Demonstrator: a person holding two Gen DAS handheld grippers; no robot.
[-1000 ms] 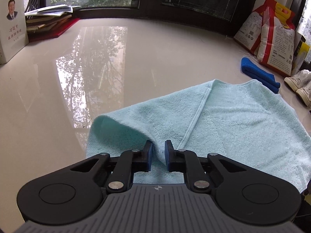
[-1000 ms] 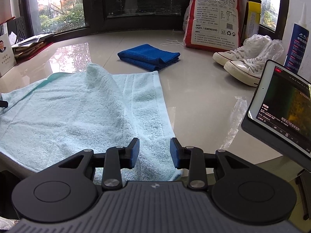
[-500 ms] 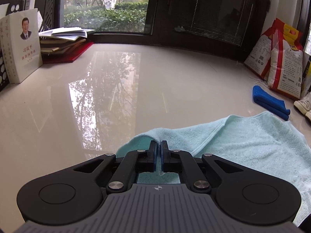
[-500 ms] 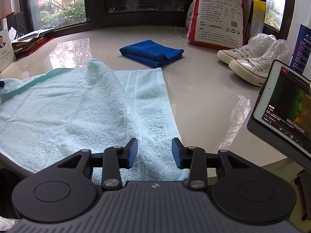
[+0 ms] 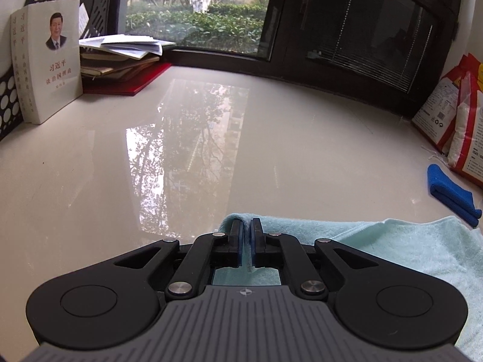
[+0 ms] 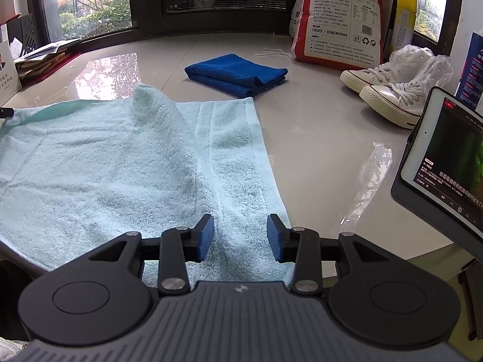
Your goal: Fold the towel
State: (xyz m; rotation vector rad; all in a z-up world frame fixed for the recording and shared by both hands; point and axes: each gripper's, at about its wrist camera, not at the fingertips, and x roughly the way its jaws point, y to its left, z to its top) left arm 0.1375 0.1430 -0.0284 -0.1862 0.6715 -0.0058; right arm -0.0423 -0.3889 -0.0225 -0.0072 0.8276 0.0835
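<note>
In the left wrist view, the left gripper [image 5: 246,235] is clenched on a corner of the one light aqua towel [image 5: 407,241], whose fluffy terry cloth spreads rightward over the glossy beige table [image 5: 211,150]; one folded blue cloth [image 5: 449,193] lies beyond it, near two rice bags [image 5: 452,120]. In the right wrist view, the right gripper [image 6: 240,238] is spread wide, its jaws straddling the towel's near hemmed end at the table's edge, gripping nothing. The towel lies mostly flat with one raised ridge. Two white sneakers [image 6: 392,87] stand right, beside one tablet [image 6: 443,163].
</note>
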